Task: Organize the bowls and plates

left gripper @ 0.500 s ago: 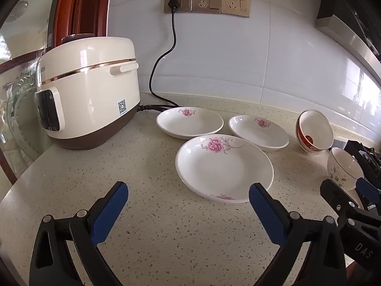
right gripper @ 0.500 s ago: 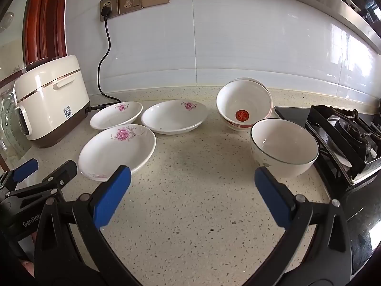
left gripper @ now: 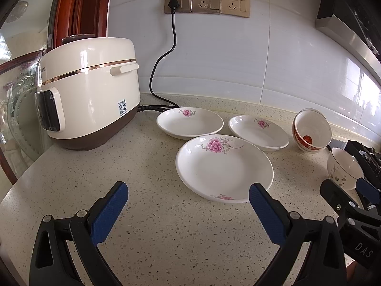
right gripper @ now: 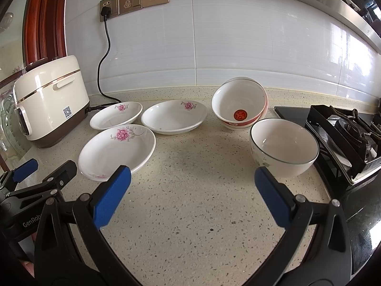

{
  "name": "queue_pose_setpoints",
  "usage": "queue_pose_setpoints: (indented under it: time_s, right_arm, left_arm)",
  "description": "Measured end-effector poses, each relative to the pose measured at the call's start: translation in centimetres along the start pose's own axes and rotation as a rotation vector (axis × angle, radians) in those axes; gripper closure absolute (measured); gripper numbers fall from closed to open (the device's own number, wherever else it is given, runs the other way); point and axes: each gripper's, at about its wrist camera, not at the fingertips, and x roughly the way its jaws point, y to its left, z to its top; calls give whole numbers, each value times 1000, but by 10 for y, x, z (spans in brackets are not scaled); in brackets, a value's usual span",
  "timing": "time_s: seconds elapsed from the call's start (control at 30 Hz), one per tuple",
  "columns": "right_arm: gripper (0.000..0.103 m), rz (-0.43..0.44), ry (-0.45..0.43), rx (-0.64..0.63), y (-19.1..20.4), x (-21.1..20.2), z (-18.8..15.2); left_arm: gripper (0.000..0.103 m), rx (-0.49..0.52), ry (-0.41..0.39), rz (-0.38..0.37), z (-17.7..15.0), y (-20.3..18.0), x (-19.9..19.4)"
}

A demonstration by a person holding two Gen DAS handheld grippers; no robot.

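Plates [left gripper: 223, 169] beyond jaws (both open)

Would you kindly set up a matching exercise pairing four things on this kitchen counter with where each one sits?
Things:
1. rice cooker
2. green-rimmed bowl
3. red-patterned bowls
4. nearest flowered plate

Places:
A. stacked, tilted, near the back wall
B. far left, cord plugged into the wall socket
C. right beside the gas stove
D. in front of the two other plates

Pairs: 1-B, 2-C, 3-A, 4-D
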Motion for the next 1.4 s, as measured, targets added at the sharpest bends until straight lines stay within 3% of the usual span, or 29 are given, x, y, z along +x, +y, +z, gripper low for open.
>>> queue_pose_setpoints:
  time_s: [1.07,1.4]
  right_arm:
    - [0,-8,1,7,-1,1,0]
    - [0,-7,-20,36,-6,-2,-2]
  left_arm:
    - [1,-4,-1,-2,0,4,1]
    - [1,-102,0,-72,-1,20,0]
